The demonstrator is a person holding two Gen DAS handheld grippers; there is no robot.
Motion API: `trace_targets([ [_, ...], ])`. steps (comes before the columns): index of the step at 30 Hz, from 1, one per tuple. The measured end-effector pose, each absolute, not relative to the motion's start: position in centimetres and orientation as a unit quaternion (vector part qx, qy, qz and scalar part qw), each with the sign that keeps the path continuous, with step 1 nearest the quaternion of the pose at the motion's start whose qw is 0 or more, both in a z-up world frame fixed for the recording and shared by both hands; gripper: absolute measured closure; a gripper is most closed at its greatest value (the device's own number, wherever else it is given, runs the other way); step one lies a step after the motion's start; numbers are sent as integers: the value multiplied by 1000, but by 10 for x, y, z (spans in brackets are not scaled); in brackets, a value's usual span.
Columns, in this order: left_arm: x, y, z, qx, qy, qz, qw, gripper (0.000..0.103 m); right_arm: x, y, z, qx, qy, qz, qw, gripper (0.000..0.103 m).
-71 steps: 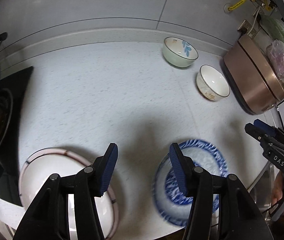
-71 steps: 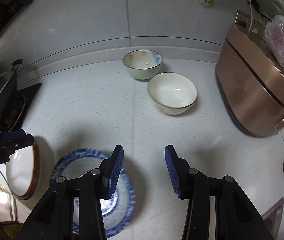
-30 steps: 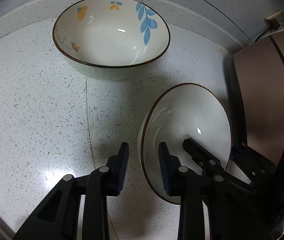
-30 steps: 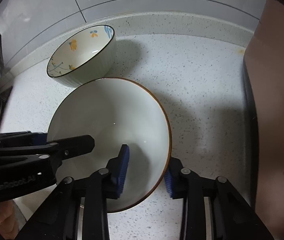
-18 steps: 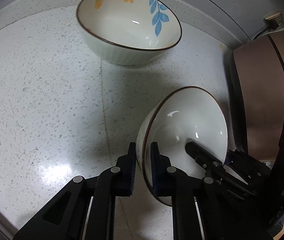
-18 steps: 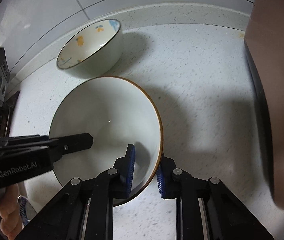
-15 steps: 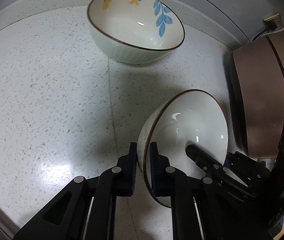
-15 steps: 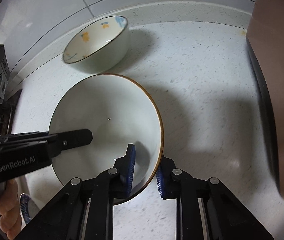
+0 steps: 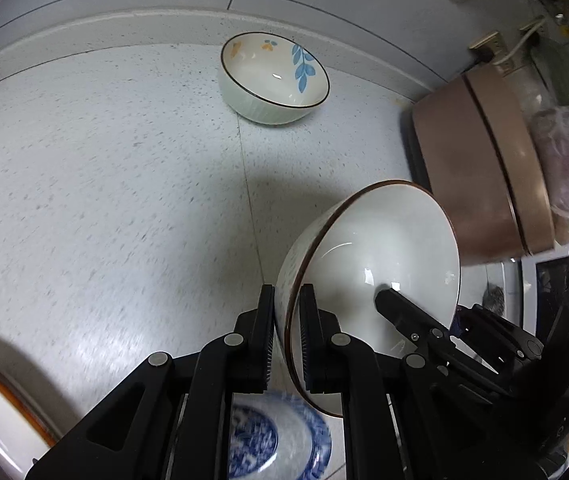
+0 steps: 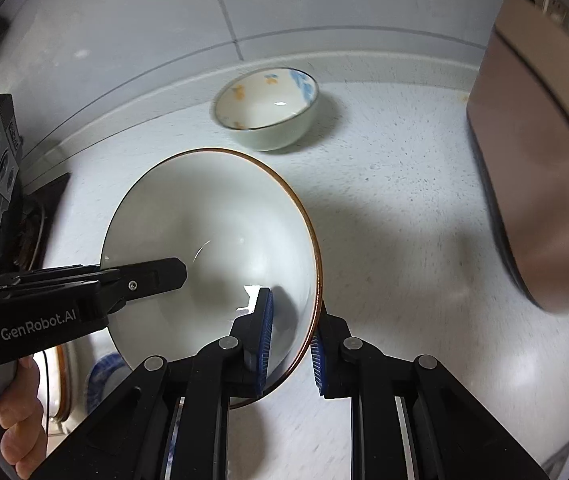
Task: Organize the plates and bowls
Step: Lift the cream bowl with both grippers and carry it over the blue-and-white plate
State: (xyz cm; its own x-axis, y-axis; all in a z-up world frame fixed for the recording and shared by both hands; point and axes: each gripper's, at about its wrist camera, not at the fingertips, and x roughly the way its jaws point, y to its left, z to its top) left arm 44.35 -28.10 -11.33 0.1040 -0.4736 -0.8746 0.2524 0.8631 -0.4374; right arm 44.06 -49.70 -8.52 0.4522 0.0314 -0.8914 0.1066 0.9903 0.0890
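Bowl (image 9: 368, 280), plain white, hung tilted above the tabletop (image 9: 104, 200), both the left hand-held gripper (image 9: 286, 336) and right hand-held gripper (image 10: 290, 340) clamped on opposite rims; the flowered bowl (image 9: 274, 78) and blue plate (image 9: 280, 440) lay unstacked, so sorting was barely begun.

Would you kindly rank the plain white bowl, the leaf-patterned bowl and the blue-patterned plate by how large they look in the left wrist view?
1. Plain white bowl: largest, though it is held close to the camera.
2. Leaf-patterned bowl: smaller, but farther away.
3. Blue-patterned plate: smallest showing, yet mostly hidden by the gripper, so unsure.
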Motion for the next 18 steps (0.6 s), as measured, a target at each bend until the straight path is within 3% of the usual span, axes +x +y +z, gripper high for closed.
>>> trace_targets([
  [8,387,-232,-92,-86,614,-261,740,95,374,-436,-60,59,521,-33,851,86],
  [18,343,-197,-138,-66,644,-249,721,95,334,-397,-100,72,553,-34,830,86],
])
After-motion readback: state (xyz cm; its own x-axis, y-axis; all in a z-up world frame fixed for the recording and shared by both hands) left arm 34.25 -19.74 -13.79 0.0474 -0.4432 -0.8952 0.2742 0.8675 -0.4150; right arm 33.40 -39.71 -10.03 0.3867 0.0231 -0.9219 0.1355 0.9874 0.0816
